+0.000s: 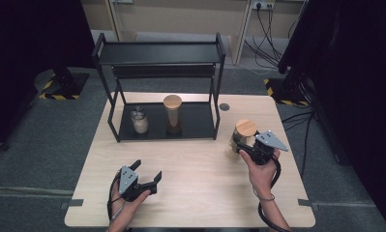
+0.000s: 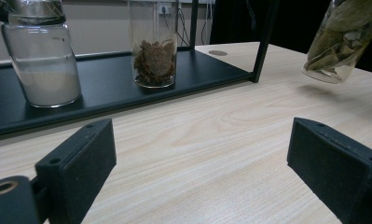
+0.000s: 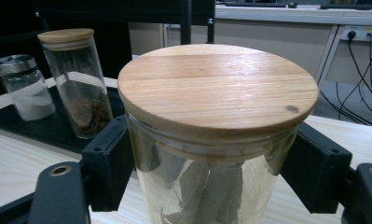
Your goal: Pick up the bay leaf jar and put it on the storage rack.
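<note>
Wood table [image 1: 195, 193] biggest, pale top. Black shelf rack [image 1: 159, 53] stands at far side of table. Leaf jar [image 1: 244, 135] with round wood lid, off table and tilted, over right side near rack; right gripper [image 1: 243, 145] squeezes it just under lid, one black jaw on each side of glass. Tall jar [image 1: 172, 115] with brown bits on rack's low shelf. Small jar [image 1: 140, 121] of white powder just beside it, left. Left gripper [image 1: 147, 170] low over near left part of table, jaws wide apart, holding nothing.
</note>
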Available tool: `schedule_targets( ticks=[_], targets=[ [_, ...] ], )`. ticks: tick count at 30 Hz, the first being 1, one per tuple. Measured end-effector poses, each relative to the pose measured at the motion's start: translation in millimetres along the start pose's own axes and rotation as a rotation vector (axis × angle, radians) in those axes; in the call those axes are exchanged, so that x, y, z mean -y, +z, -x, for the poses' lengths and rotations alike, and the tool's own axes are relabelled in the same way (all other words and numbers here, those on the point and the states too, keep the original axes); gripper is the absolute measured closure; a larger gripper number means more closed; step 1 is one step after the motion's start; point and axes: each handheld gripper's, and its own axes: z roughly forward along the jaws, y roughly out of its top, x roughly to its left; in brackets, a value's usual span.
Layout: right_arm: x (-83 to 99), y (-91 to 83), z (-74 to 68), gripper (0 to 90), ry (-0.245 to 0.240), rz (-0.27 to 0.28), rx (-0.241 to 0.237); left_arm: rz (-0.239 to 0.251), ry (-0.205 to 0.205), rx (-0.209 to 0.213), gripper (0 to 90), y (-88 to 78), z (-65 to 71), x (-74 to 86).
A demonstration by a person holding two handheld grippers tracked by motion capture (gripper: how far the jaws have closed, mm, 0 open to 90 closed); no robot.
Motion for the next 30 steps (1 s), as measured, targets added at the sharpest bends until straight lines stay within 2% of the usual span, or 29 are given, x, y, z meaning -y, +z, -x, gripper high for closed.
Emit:
schedule_targets(
  ticks=[16, 30],
  targets=[
    [-6.0, 5.9, -20.9, 25.2, -0.005, 0.011, -0.042, 0.001, -0.005, 0.001, 7.3, -0.1, -0.5, 0.0],
    [-13.1, 9.3, -32.6, 25.2, -0.011, 0.023, -0.068, 0.001, -0.002, 0.005, 7.3, -0.1, -0.4, 0.0]
  ],
)
